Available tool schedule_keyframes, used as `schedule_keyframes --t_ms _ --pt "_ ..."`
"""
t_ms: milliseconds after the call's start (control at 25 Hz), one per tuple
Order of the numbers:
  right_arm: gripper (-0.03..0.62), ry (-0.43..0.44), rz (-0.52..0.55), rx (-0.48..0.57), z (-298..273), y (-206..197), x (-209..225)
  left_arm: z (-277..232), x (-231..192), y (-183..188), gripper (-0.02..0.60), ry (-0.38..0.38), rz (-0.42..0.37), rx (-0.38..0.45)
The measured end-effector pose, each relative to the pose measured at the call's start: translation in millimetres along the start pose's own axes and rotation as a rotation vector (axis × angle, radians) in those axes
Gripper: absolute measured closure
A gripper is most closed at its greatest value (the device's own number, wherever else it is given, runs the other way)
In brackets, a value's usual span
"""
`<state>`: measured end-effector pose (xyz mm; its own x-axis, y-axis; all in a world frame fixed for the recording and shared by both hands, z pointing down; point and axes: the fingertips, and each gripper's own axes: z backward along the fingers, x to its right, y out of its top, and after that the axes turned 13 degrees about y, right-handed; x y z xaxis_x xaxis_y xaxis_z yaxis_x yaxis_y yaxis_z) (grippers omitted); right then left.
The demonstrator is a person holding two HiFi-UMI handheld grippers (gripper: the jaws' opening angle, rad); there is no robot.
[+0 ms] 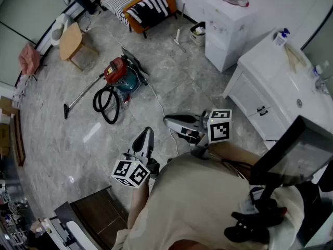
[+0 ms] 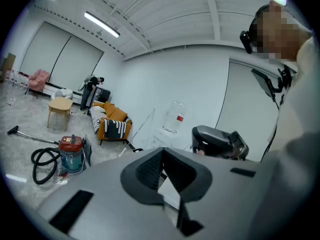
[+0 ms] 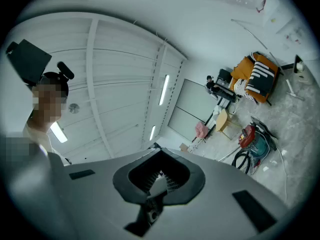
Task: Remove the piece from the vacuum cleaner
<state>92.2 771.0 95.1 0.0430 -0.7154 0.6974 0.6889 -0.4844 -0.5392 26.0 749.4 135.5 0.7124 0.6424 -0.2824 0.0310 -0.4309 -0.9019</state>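
The red and teal canister vacuum cleaner (image 1: 120, 77) stands on the marble floor a few steps ahead, with its black hose (image 1: 106, 104) coiled beside it and a metal wand (image 1: 82, 94) running out to the left. It also shows small in the left gripper view as the vacuum cleaner (image 2: 71, 153) and in the right gripper view as the vacuum cleaner (image 3: 252, 136). My left gripper (image 1: 147, 133) and right gripper (image 1: 167, 120) are held close to my body, far from the vacuum. Both are shut with nothing between the jaws, the left gripper (image 2: 162, 150) pointing a little downward and the right gripper (image 3: 161, 152) tilted upward.
An orange sofa (image 1: 138, 1) with striped cushions, a small wooden table (image 1: 70, 40) and a pink chair (image 1: 30, 59) stand beyond the vacuum. A water dispenser (image 1: 229, 25) and a white sink cabinet (image 1: 276, 82) line the right side. Dark furniture (image 1: 99, 212) is at my feet.
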Motion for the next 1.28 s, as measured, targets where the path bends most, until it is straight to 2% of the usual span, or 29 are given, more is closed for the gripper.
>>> schedule_keyframes --t_ms 240,480,760,1040,1280 --pt "0.592 0.023 -0.012 -0.053 7 4 4 -11 3 -5 0.578 0.05 0.018 -0.006" --pt "0.592 0.102 -0.087 -0.078 12 5 6 -19 3 -12 0.578 0.105 0.035 -0.018" --pt "0.592 0.181 -0.137 -0.19 4 -11 6 -11 15 -3 0.577 0.076 -0.001 0.002" --pt "0.592 0.258 -0.16 -0.263 -5 -26 1 -3 2 -9 0.578 0.118 0.062 0.012" --pt "0.592 0.22 -0.16 -0.231 -12 -24 10 -5 -16 -9 0.578 0.092 0.086 0.014"
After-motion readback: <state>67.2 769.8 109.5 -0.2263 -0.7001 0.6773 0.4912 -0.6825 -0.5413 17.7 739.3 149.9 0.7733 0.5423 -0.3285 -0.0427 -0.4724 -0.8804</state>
